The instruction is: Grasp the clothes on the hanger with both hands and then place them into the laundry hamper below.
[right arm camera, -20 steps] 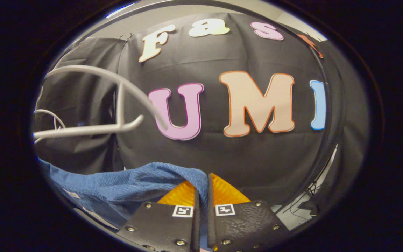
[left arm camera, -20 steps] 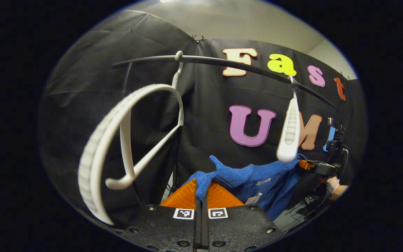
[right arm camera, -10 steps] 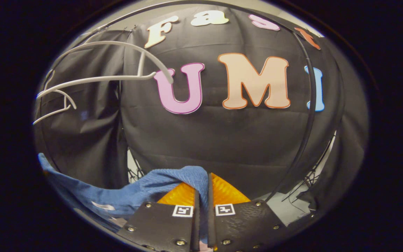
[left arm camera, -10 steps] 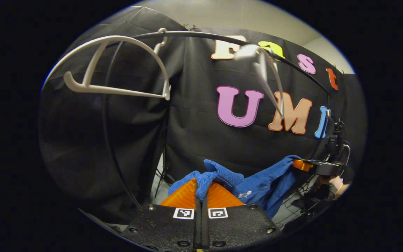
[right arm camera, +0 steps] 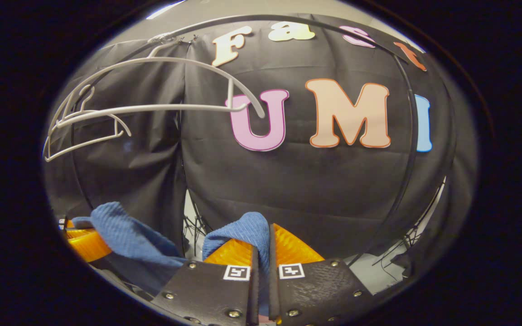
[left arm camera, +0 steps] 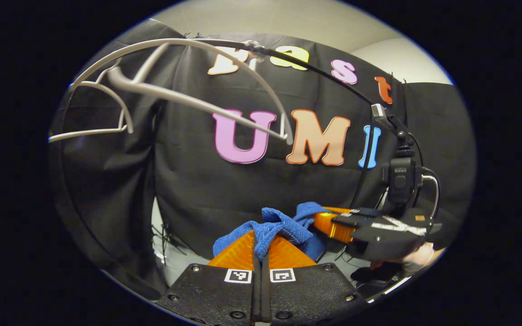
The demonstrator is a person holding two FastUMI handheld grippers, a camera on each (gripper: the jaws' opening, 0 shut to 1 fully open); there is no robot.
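light: even, dim, from above | glare: bright streak at top rim of right gripper view | blur: hangers point(left arm camera: 175, 90) smeared | focus: cloth point(right arm camera: 238, 231) weave crisp | distortion: rail point(right arm camera: 406, 136) bowed at edges

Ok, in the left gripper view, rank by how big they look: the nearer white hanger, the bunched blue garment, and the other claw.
1. Nearer white hanger, spanning the widest stretch.
2 and 3. Right claw with its body, and blue garment: too alike to rank, and the garment is partly hidden by the left claw.
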